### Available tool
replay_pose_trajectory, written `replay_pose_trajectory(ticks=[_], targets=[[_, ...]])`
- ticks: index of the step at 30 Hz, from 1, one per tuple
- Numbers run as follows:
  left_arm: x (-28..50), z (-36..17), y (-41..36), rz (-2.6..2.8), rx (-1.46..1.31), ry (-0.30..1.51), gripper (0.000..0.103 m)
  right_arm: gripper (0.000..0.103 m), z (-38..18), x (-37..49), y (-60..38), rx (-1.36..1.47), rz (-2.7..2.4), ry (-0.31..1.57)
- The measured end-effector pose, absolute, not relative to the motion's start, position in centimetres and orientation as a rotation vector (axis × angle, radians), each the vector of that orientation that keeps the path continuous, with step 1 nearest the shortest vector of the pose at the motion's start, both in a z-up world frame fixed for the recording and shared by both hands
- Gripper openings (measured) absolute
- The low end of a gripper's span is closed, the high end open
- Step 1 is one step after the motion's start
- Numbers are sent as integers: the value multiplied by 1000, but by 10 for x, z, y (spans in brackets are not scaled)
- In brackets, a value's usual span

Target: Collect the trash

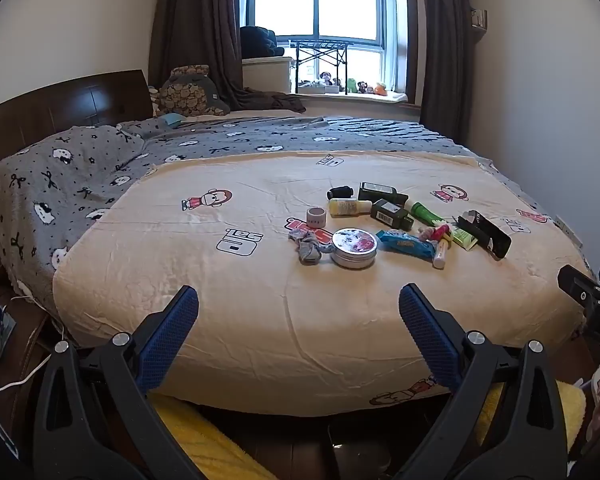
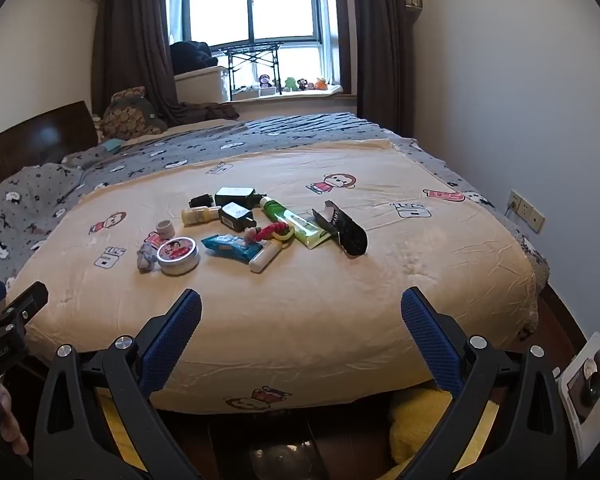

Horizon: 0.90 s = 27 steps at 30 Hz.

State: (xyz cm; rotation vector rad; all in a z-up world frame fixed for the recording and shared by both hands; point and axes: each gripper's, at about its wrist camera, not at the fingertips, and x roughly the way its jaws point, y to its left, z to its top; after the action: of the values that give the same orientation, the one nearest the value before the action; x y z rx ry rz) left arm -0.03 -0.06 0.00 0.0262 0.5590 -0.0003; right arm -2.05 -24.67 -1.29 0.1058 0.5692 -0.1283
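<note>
Left wrist: hand-held gripper (image 1: 299, 312) level, wide-spread, before bed (image 1: 260, 320).

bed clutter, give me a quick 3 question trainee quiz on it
1. True or false: the round tin sits at the near edge of the clutter on the cream blanket.
2. What lies right of the tin, closest to it?
A. blue wrapper
B. black box
C. small white jar
3. Fill in: the jaws of the left gripper and right gripper are both ____.

Key: 1 true; 2 A; 3 open
</note>
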Motion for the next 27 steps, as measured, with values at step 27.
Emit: replay_pose_trajectory(ticks=[27], targets=[[-2,5,3,2,8,552,95,100,-10,-20,-247,101,-132,572]])
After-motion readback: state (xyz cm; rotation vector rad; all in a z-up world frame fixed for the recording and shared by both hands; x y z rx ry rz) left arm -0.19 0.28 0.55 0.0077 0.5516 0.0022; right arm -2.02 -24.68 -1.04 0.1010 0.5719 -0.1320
